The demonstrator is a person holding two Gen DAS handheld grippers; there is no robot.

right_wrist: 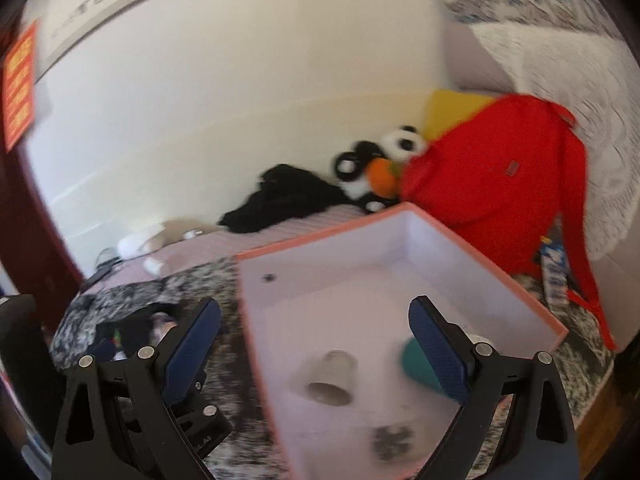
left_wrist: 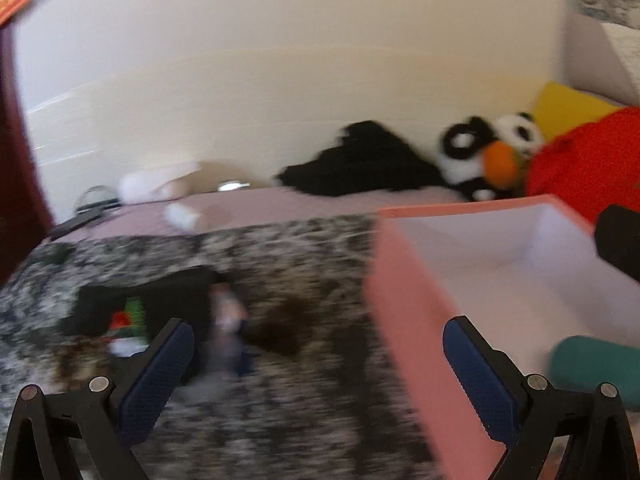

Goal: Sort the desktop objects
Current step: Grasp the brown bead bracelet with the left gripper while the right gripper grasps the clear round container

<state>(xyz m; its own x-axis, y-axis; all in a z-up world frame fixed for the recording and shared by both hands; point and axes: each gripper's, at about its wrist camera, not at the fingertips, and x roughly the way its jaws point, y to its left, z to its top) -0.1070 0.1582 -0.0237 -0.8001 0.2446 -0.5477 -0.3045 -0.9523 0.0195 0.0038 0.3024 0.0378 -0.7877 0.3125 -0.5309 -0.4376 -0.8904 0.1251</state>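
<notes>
My left gripper (left_wrist: pixel 316 326) is open with nothing between its fingers, above a speckled black-and-white cloth (left_wrist: pixel 304 408). Just beyond its left finger stand a small pale figurine (left_wrist: pixel 228 320) and a red-and-green toy (left_wrist: pixel 126 322), both blurred. A pink box (left_wrist: pixel 400 320) with a white inside sits to the right and holds a teal object (left_wrist: pixel 588 368). My right gripper (right_wrist: pixel 314 304) is open and empty over the same pink box (right_wrist: pixel 320 236). In the box lie a clear cup (right_wrist: pixel 332 378) on its side, the teal object (right_wrist: pixel 412 360) and a small dark speckled thing (right_wrist: pixel 392 440).
Behind the box lie a red backpack (right_wrist: pixel 492 176), a panda plush (right_wrist: pixel 384 160) with an orange ball, a black garment (right_wrist: pixel 280 196) and a yellow cushion (right_wrist: pixel 452 108). A cream wall closes the far side. White and grey items (left_wrist: pixel 160 184) lie at the far left.
</notes>
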